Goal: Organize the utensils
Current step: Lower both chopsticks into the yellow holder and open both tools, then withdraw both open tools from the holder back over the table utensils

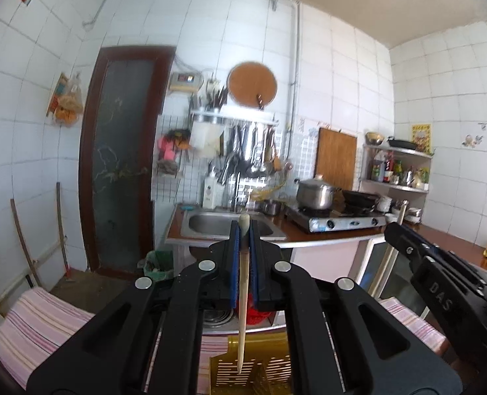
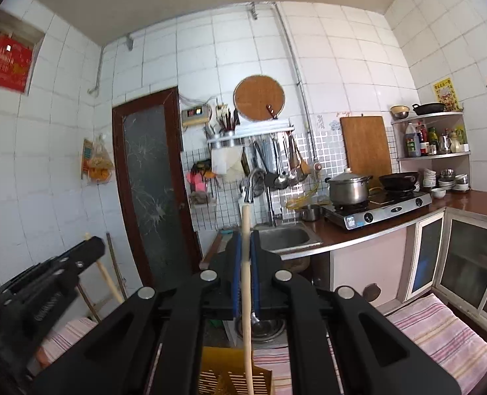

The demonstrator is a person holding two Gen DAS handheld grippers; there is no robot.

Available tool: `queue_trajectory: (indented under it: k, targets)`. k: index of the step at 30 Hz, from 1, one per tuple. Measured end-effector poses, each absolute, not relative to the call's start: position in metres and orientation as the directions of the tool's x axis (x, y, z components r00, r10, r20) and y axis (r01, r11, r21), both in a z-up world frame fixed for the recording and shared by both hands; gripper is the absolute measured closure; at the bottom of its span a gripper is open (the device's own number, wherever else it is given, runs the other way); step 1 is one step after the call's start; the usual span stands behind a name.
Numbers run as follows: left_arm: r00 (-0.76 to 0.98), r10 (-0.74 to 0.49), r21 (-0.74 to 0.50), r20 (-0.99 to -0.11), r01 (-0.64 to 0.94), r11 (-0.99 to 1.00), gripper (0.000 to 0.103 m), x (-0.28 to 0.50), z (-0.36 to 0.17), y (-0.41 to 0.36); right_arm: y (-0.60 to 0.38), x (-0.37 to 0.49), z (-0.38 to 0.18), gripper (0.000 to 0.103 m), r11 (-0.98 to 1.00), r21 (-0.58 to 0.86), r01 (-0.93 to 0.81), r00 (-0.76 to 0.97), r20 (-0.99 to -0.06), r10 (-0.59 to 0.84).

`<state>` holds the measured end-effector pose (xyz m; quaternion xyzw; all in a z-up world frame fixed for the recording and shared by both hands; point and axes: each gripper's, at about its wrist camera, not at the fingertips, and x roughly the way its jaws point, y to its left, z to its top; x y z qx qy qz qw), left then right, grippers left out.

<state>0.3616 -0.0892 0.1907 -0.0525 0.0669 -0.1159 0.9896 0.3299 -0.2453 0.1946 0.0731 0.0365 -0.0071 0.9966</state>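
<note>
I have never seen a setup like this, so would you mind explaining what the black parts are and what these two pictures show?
No robot here: a person carries two hand-held black grippers, each with a camera looking along its fingers. One picture comes from the left gripper, shut on a pale chopstick; the other from the right gripper, shut on a second chopstick. Each gripper also appears at the edge of the other's view. Below sits a yellow slotted utensil holder on a pink striped cloth. Behind is a kitchen sink.
</note>
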Motion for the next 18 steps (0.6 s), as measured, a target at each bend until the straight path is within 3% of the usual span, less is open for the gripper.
queue_trajectory:
  k: [6, 12, 13, 14, 15, 16, 18]
  targets:
    - [0.956, -0.199, -0.116, -0.214, 0.177, 0.977, 0.098, 0.397, 0.132, -0.090, -0.244, 0.361, 0.149, 0.097, 0.992, 0.124, 0.027, 0.986, -0.166, -0.006]
    - [0.948, -0.182, -0.117, -0.261, 0.156, 0.981, 0.097, 0.388, 0.127, -0.076, -0.252, 0.360, 0.137, 0.095, 0.994, 0.107, 0.034, 0.970, -0.243, -0.007]
    - [0.948, -0.177, -0.114, -0.263, 0.151, 0.982, 0.085, 0.381, 0.130, -0.073, -0.257, 0.353, 0.141, 0.089, 0.993, 0.110, 0.039, 0.968, -0.249, -0.011]
    - [0.950, -0.164, -0.106, -0.265, 0.141, 0.984, 0.061, 0.371, 0.135, -0.067, -0.260, 0.349, 0.143, 0.067, 0.993, 0.112, 0.045, 0.968, -0.252, -0.016]
    - [0.954, -0.150, -0.099, -0.259, 0.129, 0.987, 0.048, 0.363, 0.138, -0.064, -0.264, 0.337, 0.148, 0.052, 0.992, 0.114, 0.060, 0.969, -0.247, -0.030]
    - [0.961, -0.133, -0.089, -0.243, 0.114, 0.989, 0.033, 0.349, 0.143, -0.058, -0.268, 0.327, 0.152, 0.043, 0.992, 0.107, 0.068, 0.971, -0.235, -0.041]
    - [0.970, -0.107, -0.069, -0.217, 0.094, 0.993, 0.027, 0.327, 0.150, -0.049, -0.271, 0.311, 0.158, 0.043, 0.993, 0.087, 0.074, 0.970, -0.237, -0.052]
